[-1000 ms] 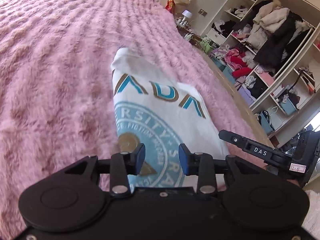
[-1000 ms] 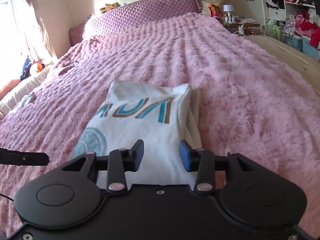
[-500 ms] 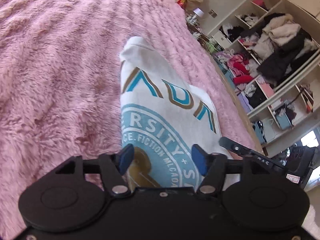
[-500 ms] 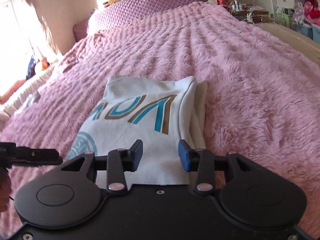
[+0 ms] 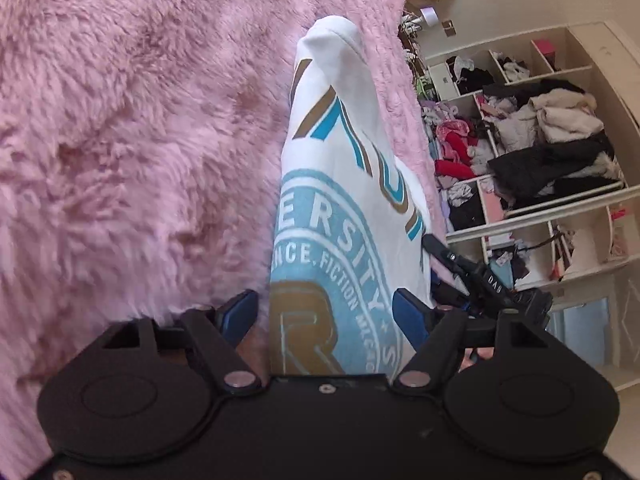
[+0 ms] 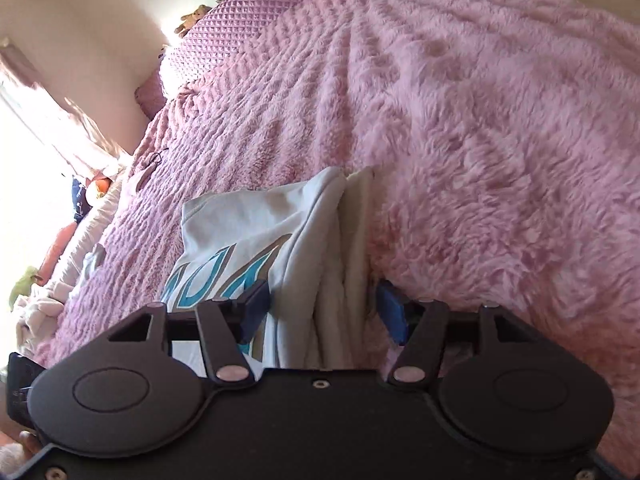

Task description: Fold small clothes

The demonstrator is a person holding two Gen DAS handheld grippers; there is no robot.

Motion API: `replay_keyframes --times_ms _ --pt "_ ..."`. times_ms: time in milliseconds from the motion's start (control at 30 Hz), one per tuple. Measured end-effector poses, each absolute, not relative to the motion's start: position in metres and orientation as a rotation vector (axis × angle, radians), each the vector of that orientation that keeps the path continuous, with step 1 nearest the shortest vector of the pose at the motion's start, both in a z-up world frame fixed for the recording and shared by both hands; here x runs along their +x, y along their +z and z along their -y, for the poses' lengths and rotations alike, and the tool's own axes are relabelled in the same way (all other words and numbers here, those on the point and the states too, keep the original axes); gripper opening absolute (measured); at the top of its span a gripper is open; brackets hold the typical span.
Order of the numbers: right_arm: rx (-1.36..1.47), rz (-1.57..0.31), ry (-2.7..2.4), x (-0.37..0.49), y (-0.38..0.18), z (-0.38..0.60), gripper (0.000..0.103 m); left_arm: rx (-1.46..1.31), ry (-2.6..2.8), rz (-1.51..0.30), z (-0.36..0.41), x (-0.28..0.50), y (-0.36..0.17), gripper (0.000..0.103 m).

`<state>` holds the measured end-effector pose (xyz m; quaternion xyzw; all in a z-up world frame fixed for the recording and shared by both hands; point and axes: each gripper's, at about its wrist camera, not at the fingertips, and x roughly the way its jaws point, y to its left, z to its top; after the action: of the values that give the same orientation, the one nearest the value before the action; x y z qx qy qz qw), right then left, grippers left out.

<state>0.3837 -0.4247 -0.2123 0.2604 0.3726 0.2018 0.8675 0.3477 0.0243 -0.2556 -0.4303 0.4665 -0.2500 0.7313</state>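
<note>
Folded white T-shirt (image 5: 340,208) lay on the fluffy pink blanket (image 5: 132,152), printed side up, teal round emblem and teal-and-brown lettering showing. Left gripper (image 5: 328,314) stood with jaws wide apart, straddling the near end of the shirt; spread wider than half a second before, and brought lower and closer over the cloth. Right gripper (image 6: 324,306) likewise open, jaws set either side of the stacked folded edges at the shirt's (image 6: 280,240) right side; widened too since the earlier frame and tipped nearer the blanket (image 6: 480,128). Nothing clamped by either. Cluttered open shelves (image 5: 540,152) seen beyond the bed in the left view.
</note>
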Motion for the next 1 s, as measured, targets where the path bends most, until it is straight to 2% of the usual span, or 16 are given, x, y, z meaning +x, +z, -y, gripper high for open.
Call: replay_keyframes --times_ms 300,467,633,700,833,867,933,967,1000 --pt "0.672 -0.854 0.574 0.395 -0.228 0.427 0.064 -1.001 -0.615 -1.059 -0.004 0.417 -0.268 0.08" --pt "0.665 -0.897 0.689 0.399 -0.232 0.423 0.071 -0.99 -0.663 -1.057 -0.004 0.414 -0.27 0.082" --pt "0.591 -0.958 0.663 0.411 -0.236 0.408 0.071 -0.983 -0.682 -1.074 -0.003 0.409 -0.272 0.083" --pt "0.645 -0.938 0.668 0.413 -0.233 0.404 0.074 -1.008 -0.667 -1.097 -0.002 0.413 -0.271 0.084" --pt "0.724 -0.893 0.693 0.409 -0.23 0.401 0.073 -0.972 -0.674 -1.112 0.007 0.416 -0.265 0.084" --pt "0.693 -0.901 0.679 0.408 -0.231 0.397 0.069 -0.95 -0.675 -1.112 0.01 0.416 -0.265 0.083" --pt "0.617 -0.936 0.648 0.407 -0.235 0.382 0.064 -0.917 -0.642 -1.114 0.016 0.415 -0.263 0.077" --pt "0.589 -0.94 0.627 0.407 -0.233 0.376 0.059 -0.911 -0.618 -1.118 0.017 0.415 -0.261 0.063" --pt "0.581 -0.94 0.607 0.407 -0.228 0.372 0.049 -0.91 -0.584 -1.124 0.015 0.416 -0.26 0.038"
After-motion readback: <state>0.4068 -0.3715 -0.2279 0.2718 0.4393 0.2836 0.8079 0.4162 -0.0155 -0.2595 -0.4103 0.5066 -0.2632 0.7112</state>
